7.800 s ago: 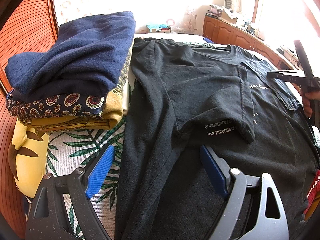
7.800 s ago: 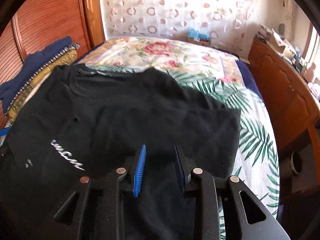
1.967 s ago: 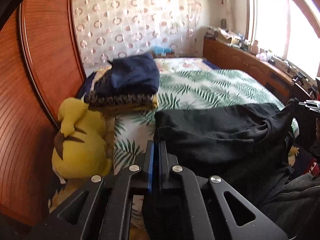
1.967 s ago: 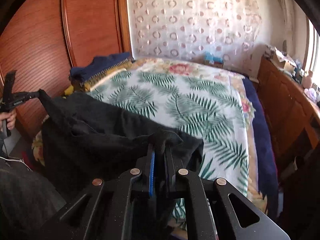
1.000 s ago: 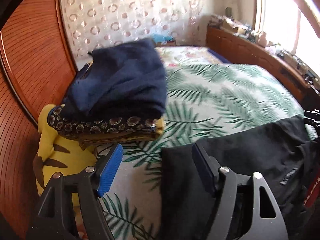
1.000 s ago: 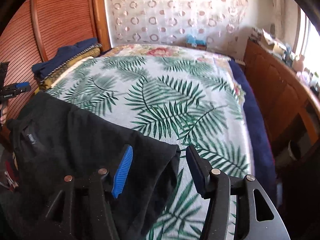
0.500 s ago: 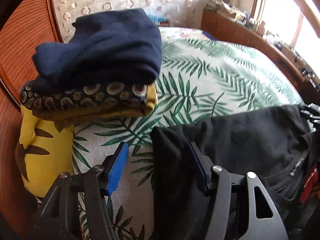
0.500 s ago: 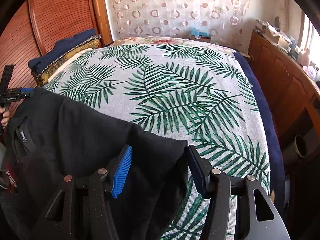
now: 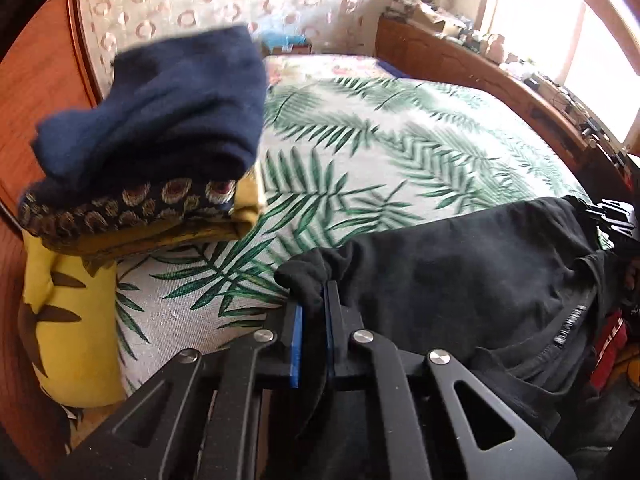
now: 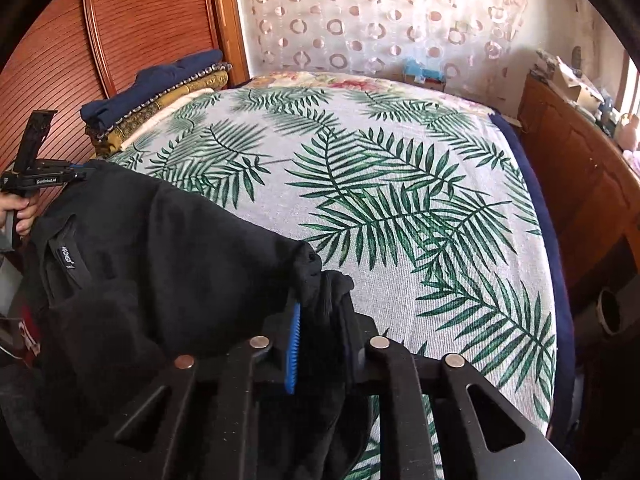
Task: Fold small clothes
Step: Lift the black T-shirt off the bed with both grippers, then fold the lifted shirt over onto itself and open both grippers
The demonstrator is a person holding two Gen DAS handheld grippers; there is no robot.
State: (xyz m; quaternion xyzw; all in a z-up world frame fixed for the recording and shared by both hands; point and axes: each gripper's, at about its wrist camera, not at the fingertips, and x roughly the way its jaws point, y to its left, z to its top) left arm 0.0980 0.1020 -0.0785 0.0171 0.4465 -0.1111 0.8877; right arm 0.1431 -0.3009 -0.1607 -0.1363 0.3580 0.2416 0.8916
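Observation:
A black T-shirt (image 9: 460, 276) lies folded across the near edge of the bed, its collar label showing in the right wrist view (image 10: 160, 248). My left gripper (image 9: 314, 300) is shut on a bunched corner of the shirt at its left end. My right gripper (image 10: 320, 304) is shut on a bunched corner at its right end. Each gripper shows small at the far end of the shirt in the other's view: the right one (image 9: 612, 216) and the left one (image 10: 44, 178).
A stack of folded clothes (image 9: 160, 136) with a navy piece on top sits at the bed's left by the wooden headboard (image 10: 132, 28). A yellow plush toy (image 9: 68, 312) lies below it. The palm-leaf bedspread (image 10: 400, 184) stretches ahead. A wooden cabinet (image 10: 580, 168) stands at the right.
Both grippers were open over the shirt's corners half a second ago; both have closed on the fabric, which now bunches between the pads.

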